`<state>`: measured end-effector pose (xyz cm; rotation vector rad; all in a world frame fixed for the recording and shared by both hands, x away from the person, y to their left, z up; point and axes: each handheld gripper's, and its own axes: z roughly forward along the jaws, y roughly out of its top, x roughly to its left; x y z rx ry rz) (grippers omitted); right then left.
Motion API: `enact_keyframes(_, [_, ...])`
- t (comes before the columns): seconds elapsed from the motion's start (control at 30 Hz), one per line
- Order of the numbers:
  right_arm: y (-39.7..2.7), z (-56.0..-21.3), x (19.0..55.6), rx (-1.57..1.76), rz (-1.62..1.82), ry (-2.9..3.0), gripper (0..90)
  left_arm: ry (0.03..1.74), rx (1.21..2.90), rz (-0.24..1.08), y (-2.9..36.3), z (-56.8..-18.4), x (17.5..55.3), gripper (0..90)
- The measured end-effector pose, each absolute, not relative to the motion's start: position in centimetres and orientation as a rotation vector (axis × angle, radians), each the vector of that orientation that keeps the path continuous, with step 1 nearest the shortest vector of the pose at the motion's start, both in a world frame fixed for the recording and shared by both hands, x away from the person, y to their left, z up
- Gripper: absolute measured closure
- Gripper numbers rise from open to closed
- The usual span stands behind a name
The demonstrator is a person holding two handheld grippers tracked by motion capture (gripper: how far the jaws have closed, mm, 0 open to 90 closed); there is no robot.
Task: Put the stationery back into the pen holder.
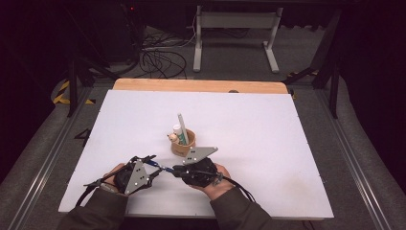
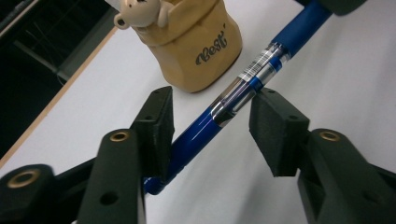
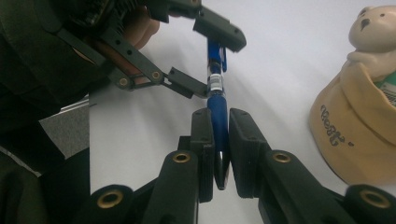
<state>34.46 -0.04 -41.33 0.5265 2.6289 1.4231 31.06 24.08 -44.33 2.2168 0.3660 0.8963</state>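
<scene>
pen (image 2: 243,91): upper end cut by the top right edge of left gripper view; lower end hidden behind the jaw
pen tip: hidden between right gripper (image 3: 220,140) jaws
holder (image 3: 355,126): cut by the right edge of right gripper view
holder contents (image 1: 179,125): too small to identify in high view

A white table top (image 1: 268,143) with a wooden edge (image 1: 201,85) sits in a dark room. Behind it, black cables (image 1: 160,60) lie on the grey floor (image 1: 230,67) near a white stand (image 1: 234,28).
</scene>
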Motion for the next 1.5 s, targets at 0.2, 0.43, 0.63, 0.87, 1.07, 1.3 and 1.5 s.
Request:
enact_keyframes(0.2, [-0.2,-40.9,34.3,0.522,1.445,2.616,81.3,0.314,2.258,0.902,23.7,-44.4,30.7,64.8])
enact_keyframes(0.43, [-0.7,-40.2,34.4,0.508,1.486,2.562,78.5,0.24,2.293,0.886,22.9,-44.6,30.3,76.5])
enact_keyframes(0.63, [-0.9,-39.9,34.4,0.503,1.514,2.503,62.3,0.283,2.251,0.839,22.8,-44.3,30.3,79.3])
enact_keyframes(0.87, [-1.6,-39.5,34.5,0.502,1.577,2.389,48.1,0.389,2.166,0.758,23.4,-43.9,30.7,79.3])
enact_keyframes(1.07, [-2.5,-39.2,34.6,0.51,1.587,2.301,37.7,0.459,2.084,0.693,23.9,-43.6,31.0,79.4])
enact_keyframes(1.3, [-3.5,-39.0,34.9,0.54,1.605,2.255,27.8,0.494,2.022,0.646,24.1,-43.1,31.2,79.3])
enact_keyframes(1.5, [-4.4,-38.9,35.1,0.571,1.606,2.225,21.7,0.534,1.947,0.579,24.3,-42.6,31.6,79.3])
